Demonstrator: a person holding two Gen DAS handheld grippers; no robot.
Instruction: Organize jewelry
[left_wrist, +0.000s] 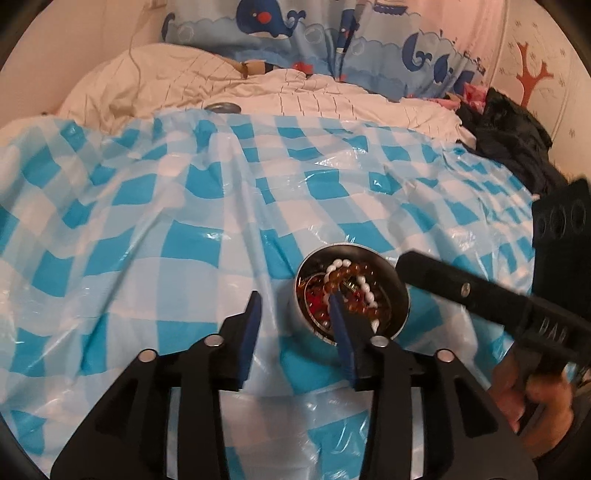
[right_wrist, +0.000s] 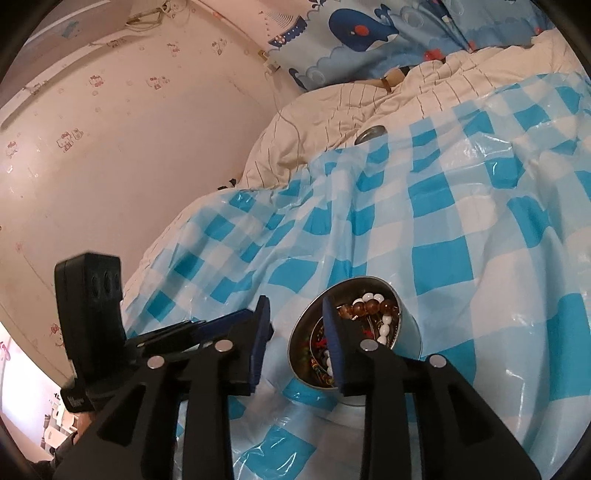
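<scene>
A round metal tin (left_wrist: 302, 320) (right_wrist: 409, 334) sits on a blue-and-white checked plastic sheet (left_wrist: 155, 236) (right_wrist: 461, 229). It holds several bead bracelets (left_wrist: 349, 268) (right_wrist: 371, 305) in white, amber and red. My left gripper (left_wrist: 294, 298) is open and straddles the tin's left wall, one finger outside and the other over the beads. My right gripper (right_wrist: 295, 301) is open too, with one finger outside the tin's rim and the other inside it. Neither gripper's pads press on anything. The right gripper's black body (left_wrist: 480, 291) reaches in from the right in the left wrist view.
A grey round disc (left_wrist: 223, 107) (right_wrist: 370, 133) lies at the sheet's far edge on a cream quilt (left_wrist: 177, 74). Dark clothes (left_wrist: 509, 140) are piled at the right. A whale-print curtain (left_wrist: 295, 33) hangs behind, and a pink wall (right_wrist: 129, 166) stands to the left.
</scene>
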